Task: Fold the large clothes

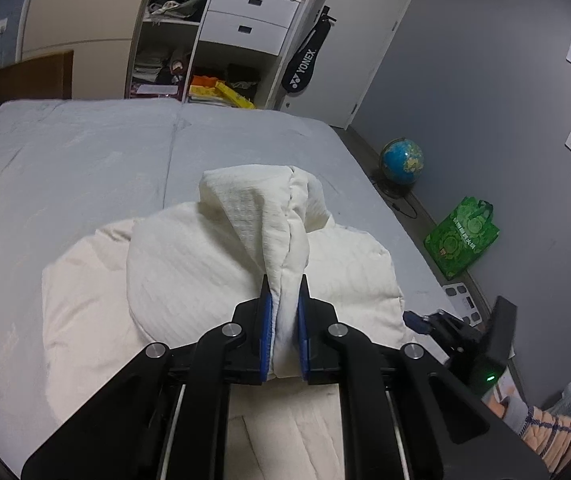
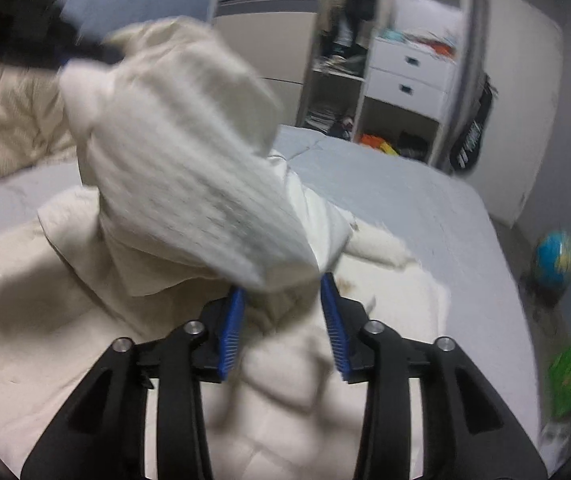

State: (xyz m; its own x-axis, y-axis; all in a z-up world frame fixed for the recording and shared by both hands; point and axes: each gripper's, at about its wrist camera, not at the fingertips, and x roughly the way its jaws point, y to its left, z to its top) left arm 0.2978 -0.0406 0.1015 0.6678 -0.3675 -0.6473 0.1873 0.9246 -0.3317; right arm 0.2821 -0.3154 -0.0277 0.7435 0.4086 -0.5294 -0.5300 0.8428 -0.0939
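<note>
Our left gripper (image 1: 284,304) fingers are pinched on a fold of the cream quilted padded jacket (image 1: 189,264) on the grey bed (image 1: 85,152); our right gripper (image 2: 283,308) fingers gape half-open, holding nothing.

A cream quilted jacket (image 1: 189,264) lies bunched on the grey bed (image 1: 85,152), near its front edge and right side, one ribbed fold drawn up off the heap into a taut peak.
</note>
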